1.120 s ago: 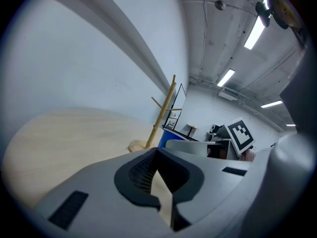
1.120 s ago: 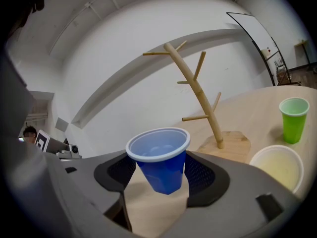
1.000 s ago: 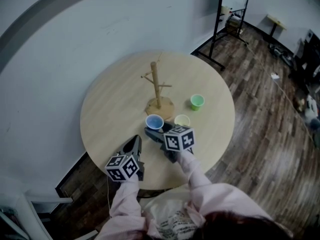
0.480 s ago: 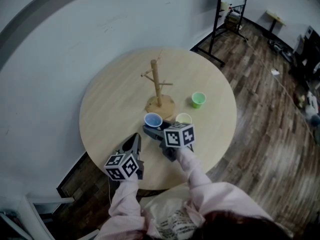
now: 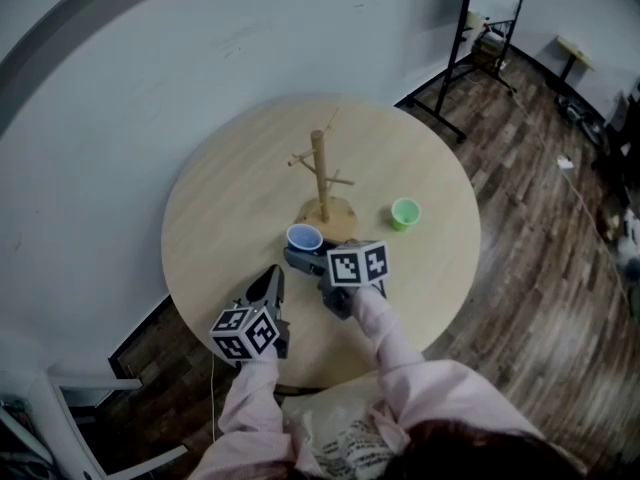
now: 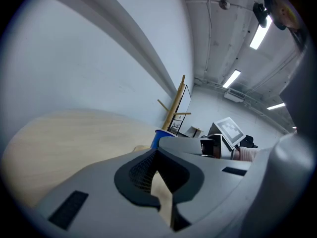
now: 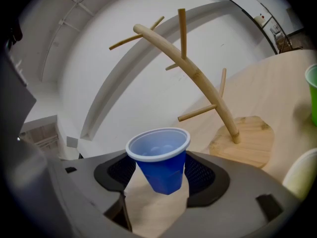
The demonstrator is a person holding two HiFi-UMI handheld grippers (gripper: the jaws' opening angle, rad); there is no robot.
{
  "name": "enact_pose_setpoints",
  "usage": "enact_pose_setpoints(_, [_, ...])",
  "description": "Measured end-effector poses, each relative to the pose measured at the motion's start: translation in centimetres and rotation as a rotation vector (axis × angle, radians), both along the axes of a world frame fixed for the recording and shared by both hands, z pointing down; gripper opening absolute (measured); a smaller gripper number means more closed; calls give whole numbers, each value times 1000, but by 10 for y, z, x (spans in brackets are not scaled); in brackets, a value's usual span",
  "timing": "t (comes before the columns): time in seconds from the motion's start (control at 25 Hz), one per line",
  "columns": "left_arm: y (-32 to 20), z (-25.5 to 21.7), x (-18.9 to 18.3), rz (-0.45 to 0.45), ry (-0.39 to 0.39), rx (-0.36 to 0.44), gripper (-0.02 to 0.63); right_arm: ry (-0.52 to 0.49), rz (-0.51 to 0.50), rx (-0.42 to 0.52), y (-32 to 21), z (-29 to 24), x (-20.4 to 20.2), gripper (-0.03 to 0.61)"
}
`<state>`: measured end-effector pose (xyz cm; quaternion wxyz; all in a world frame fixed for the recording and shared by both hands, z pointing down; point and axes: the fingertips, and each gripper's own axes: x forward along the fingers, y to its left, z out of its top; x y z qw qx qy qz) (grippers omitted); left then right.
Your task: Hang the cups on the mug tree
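The wooden mug tree (image 5: 320,173) stands near the middle of the round table (image 5: 220,208) with bare pegs. My right gripper (image 5: 305,251) is shut on the blue cup (image 5: 303,238), just in front and left of the tree's base. In the right gripper view the blue cup (image 7: 159,157) sits tilted between the pads, off the tabletop, with the tree (image 7: 198,78) beyond it. A green cup (image 5: 405,213) stands right of the base. A pale yellow cup (image 7: 302,175) shows by the right jaw; my marker cube hides it in the head view. My left gripper (image 5: 272,280) rests shut and empty near the table's front-left.
The table's front edge lies just below both grippers. A black metal stand (image 5: 460,38) is on the wooden floor at the back right. A white wall curves behind the table. A white frame (image 5: 60,418) stands at the lower left.
My right gripper has rolled and carried the blue cup slightly left, nearer the tree's base. Its marker cube now covers the yellow cup. The left gripper has stayed put.
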<state>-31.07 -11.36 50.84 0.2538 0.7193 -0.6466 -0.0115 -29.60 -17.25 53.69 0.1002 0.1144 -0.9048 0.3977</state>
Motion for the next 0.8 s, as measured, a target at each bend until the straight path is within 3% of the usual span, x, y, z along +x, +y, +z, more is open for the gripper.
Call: enact_pose_setpoints(0.8, [-13, -5, 14, -87, -30, -7, 2, -104, -74, -143, -25, -8, -7, 298])
